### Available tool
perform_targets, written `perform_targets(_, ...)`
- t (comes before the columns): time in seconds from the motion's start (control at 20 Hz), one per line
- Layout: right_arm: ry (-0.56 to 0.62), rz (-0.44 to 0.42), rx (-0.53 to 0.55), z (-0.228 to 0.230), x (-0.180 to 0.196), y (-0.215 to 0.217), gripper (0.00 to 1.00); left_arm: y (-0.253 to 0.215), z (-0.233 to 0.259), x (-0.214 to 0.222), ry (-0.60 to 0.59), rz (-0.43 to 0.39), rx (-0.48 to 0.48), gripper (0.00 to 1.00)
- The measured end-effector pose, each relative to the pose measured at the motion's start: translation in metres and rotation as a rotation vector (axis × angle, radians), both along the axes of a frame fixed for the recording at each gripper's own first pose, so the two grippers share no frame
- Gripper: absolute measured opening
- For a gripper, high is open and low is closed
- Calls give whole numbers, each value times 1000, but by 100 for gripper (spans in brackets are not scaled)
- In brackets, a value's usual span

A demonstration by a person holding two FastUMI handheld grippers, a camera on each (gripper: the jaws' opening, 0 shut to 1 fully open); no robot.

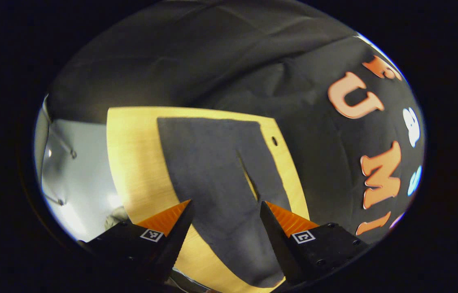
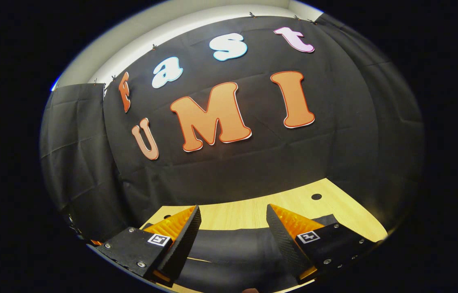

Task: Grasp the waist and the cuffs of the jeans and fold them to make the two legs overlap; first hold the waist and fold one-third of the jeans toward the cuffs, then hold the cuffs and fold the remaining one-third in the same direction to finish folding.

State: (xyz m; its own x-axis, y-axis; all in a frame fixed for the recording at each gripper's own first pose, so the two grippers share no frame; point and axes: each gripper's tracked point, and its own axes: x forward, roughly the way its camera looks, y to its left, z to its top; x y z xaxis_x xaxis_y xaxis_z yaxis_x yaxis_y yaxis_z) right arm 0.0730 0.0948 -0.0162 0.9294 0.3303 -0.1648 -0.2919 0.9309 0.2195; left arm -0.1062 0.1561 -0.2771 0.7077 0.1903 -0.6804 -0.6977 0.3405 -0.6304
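Note:
Dark jeans (image 1: 212, 162) lie flat on a light wooden table (image 1: 135, 162) in the left gripper view, the two legs running away from me with a narrow slit of table between them. My left gripper (image 1: 225, 207) hovers open above the near end of the jeans, with nothing between its fingers. In the right gripper view the jeans (image 2: 233, 252) show as a dark band along the table's near side. My right gripper (image 2: 233, 213) stands open above that band, holding nothing.
The table (image 2: 253, 211) ends at black cloth walls on its far sides. A small round hole (image 2: 316, 196) sits in the tabletop near its far corner, also the hole (image 1: 274, 141) past the jeans. A pale floor (image 1: 78, 179) lies beyond the table's left edge.

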Motion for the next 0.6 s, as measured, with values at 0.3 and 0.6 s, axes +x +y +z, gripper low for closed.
perform_targets(0.3,10,-16,-13,2,1,-2,100,20,-60,-3,116,58,-118,98)
perform_targets(0.6,43,-46,-16,-3,9,-11,100,33,-83,10,168,94,-126,99)
